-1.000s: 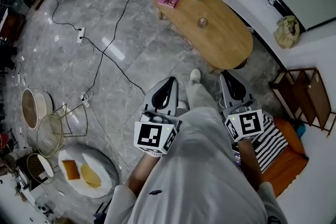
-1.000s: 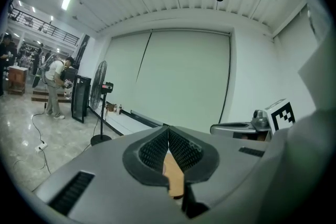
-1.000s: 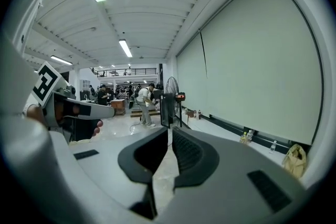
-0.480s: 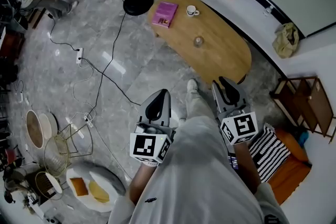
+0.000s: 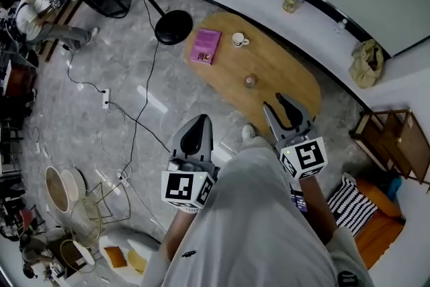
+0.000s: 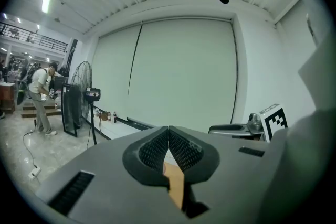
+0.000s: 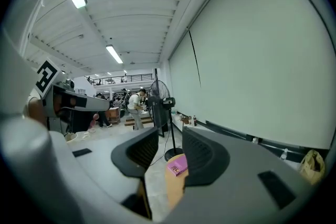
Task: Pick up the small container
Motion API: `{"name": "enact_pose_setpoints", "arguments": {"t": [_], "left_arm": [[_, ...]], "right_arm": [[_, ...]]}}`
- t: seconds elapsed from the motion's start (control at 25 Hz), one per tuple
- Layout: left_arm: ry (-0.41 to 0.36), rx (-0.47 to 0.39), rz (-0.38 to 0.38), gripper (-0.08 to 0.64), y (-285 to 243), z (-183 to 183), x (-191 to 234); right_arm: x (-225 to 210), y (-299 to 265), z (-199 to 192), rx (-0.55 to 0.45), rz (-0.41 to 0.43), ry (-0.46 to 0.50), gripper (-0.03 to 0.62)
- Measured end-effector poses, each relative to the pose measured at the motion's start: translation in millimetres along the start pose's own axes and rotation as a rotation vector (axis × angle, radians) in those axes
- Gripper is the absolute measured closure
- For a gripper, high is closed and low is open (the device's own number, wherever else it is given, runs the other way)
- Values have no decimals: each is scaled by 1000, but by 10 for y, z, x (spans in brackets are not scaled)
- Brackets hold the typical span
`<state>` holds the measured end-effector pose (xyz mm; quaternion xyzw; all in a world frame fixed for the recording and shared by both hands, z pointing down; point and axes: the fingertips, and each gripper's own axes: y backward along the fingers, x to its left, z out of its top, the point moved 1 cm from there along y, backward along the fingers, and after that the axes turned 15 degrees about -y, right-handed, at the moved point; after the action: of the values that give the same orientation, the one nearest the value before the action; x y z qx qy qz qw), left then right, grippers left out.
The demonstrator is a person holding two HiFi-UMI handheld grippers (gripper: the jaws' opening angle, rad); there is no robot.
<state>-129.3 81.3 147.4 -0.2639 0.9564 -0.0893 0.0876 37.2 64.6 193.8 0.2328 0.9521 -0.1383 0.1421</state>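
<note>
In the head view the small glass container [image 5: 250,81] stands on the oval wooden table [image 5: 289,80], with a pink book [image 5: 205,47] and a white cup [image 5: 237,40] farther along it. My right gripper [image 5: 277,105] hovers at the table's near edge, short of the container; its jaws are opening with nothing between them. My left gripper [image 5: 200,120] is over the floor left of the table, shut and empty. In the left gripper view the left gripper [image 6: 168,131] shows its pads meeting. In the right gripper view the right gripper [image 7: 169,137] shows a gap, with the pink book [image 7: 177,167] beyond.
A fan's black round base [image 5: 173,27] stands left of the table, with cables and a power strip [image 5: 106,103] across the marble floor. Bottles [image 5: 291,2] and a bag [image 5: 368,62] sit by the wall. A wooden rack [image 5: 396,138] and a striped cushion [image 5: 349,195] are at the right.
The person has stepped toward the table, so both grippers are closer to it. The right gripper's jaws have parted; the left stays shut.
</note>
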Motion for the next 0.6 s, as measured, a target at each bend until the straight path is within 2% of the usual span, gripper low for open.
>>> {"name": "enact_pose_setpoints", "arguments": {"t": [0.32,0.6], "left_arm": [[-23,10,-34,540,-733,71,24],[-5,55,-51,540,-1047,-4,134]], "right_arm": [[-507,-440,107,21,-9,-18,414],[-637,-701,111,53,-1,-36,393]]}}
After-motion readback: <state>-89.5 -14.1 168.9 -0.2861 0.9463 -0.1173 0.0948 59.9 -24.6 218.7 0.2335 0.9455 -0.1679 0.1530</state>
